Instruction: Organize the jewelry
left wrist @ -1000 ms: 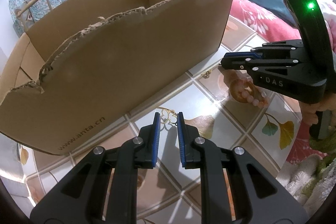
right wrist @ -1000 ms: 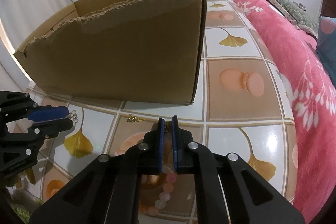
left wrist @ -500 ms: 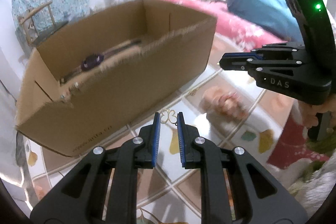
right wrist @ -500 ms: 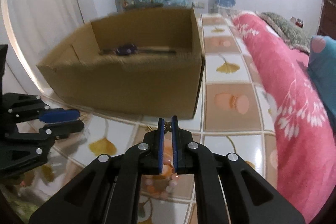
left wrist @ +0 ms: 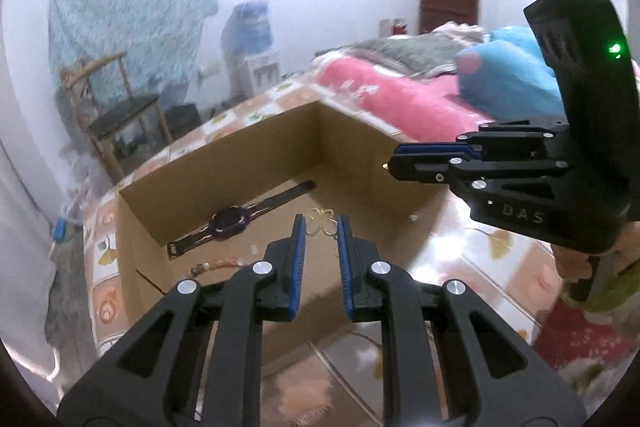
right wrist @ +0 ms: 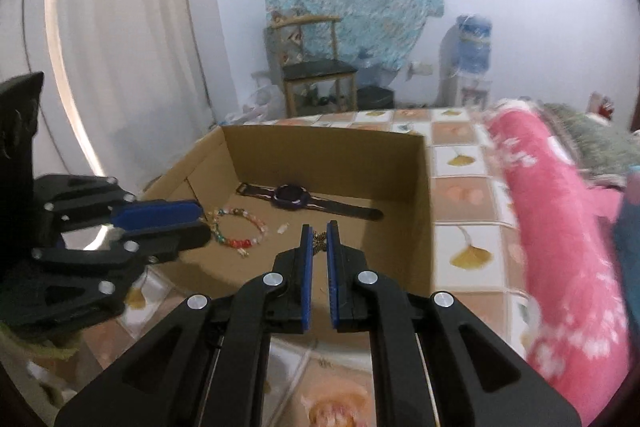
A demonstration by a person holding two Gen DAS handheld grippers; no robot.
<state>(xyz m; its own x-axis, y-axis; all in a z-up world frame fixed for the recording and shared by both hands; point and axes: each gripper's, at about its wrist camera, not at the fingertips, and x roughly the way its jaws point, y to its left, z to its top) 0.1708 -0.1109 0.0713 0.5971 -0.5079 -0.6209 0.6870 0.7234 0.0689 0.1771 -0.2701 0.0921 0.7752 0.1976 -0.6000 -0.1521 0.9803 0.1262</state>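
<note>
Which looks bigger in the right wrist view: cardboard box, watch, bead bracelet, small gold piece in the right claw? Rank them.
1. cardboard box
2. watch
3. bead bracelet
4. small gold piece, pinched in the right claw; it sits nearest the camera, yet looks smallest.

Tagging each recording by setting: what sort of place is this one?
Most likely a bedroom at home: a pink blanket lies beside the cardboard box, a wooden chair stands at the wall, and a water dispenser stands nearby.

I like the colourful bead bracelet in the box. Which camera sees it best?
The right wrist view: the bead bracelet lies nearly whole on the cardboard box floor. The left wrist view shows only a short blurry stretch of it.
</note>
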